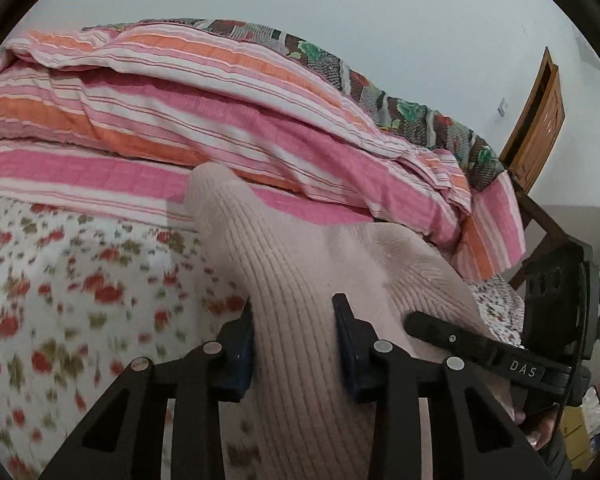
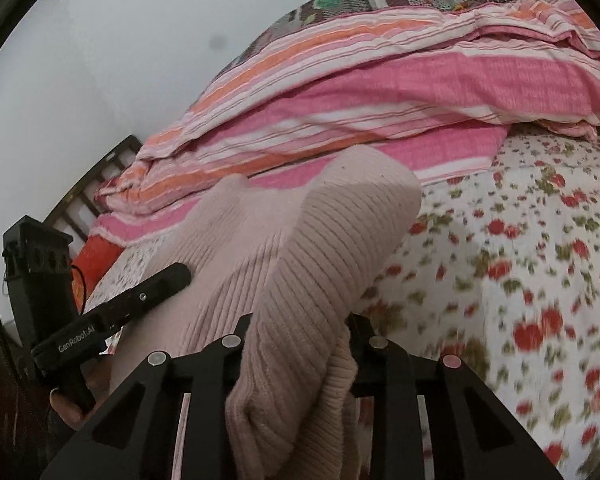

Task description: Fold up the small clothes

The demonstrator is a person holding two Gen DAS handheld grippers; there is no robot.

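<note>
A pale pink ribbed knit garment [image 1: 300, 280] is held up above the flowered bed sheet [image 1: 60, 280]. My left gripper [image 1: 294, 336] is shut on one edge of it, the knit bunched between the two fingers. My right gripper [image 2: 300, 344] is shut on the other edge of the garment [image 2: 320, 240], with a thick fold of knit hanging down between its fingers. Each gripper shows in the other's view: the right one in the left wrist view [image 1: 500, 352], the left one in the right wrist view [image 2: 112, 312]. The garment's lower part is hidden.
A pink, orange and white striped quilt [image 1: 220, 120] is heaped along the far side of the bed, over a dark flowered blanket [image 1: 420, 116]. A wooden door [image 1: 536, 128] stands at the right, a dark slatted bed frame [image 2: 96, 184] at the left. White wall behind.
</note>
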